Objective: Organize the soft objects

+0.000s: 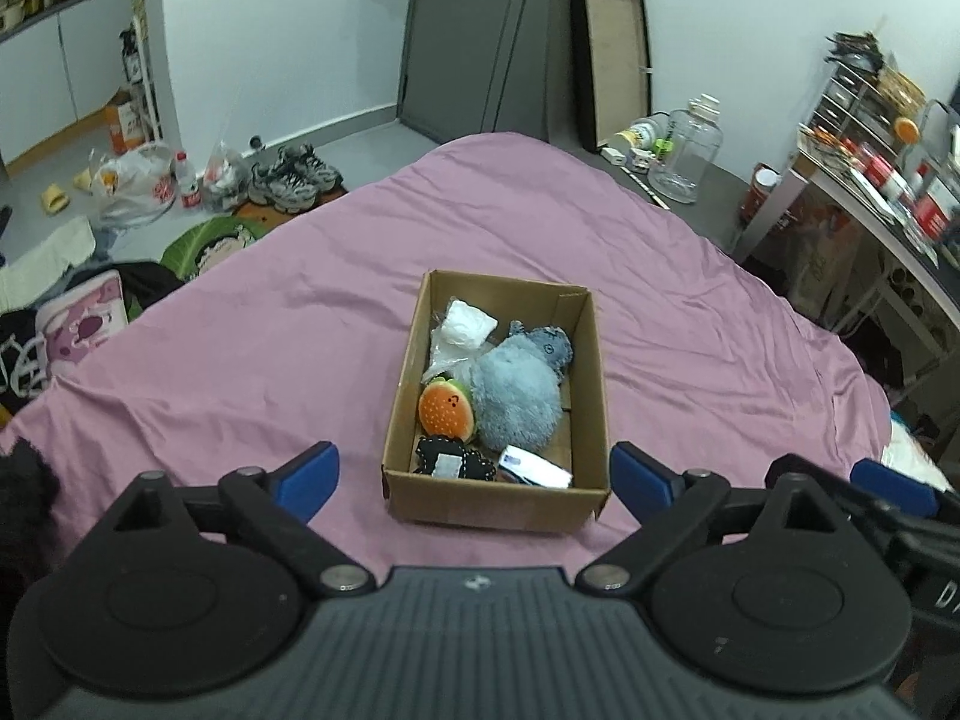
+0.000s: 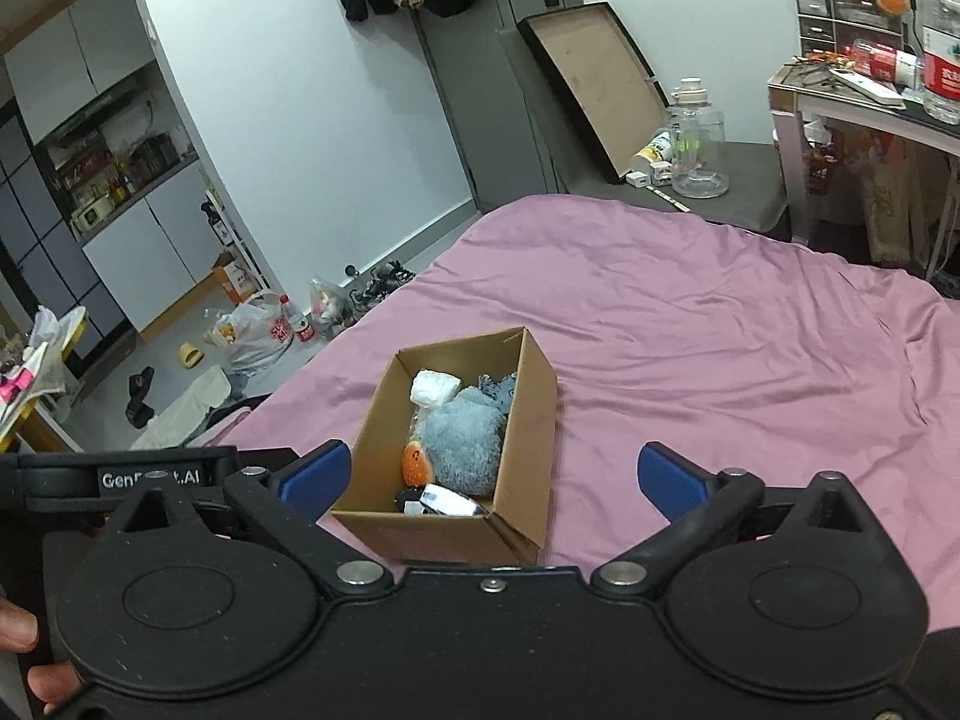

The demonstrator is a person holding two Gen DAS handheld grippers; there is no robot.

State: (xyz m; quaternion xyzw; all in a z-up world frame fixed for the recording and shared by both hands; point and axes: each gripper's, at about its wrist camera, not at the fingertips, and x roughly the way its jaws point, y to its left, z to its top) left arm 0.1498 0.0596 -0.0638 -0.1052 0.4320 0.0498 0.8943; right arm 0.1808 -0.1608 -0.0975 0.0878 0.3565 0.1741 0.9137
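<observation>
A cardboard box (image 1: 585, 396) stands on the pink bed sheet (image 1: 300, 324). Inside it lie a grey-blue plush (image 1: 516, 396), an orange burger plush (image 1: 447, 411), a white soft bundle in clear plastic (image 1: 465, 327), a black stitched toy (image 1: 453, 462) and a white packet (image 1: 534, 468). My left gripper (image 1: 474, 474) is open and empty, just before the box's near wall. My right gripper (image 2: 492, 477) is open and empty, its fingers either side of the box (image 2: 528, 420), which shows the plush (image 2: 465, 438) inside.
The floor to the left holds shoes (image 1: 294, 177), plastic bags (image 1: 135, 180) and a bottle (image 1: 189, 180). A glass jar (image 1: 687, 156) stands beyond the bed's far corner. A cluttered desk (image 1: 870, 180) is on the right. A cushion (image 1: 84, 324) lies off the bed's left edge.
</observation>
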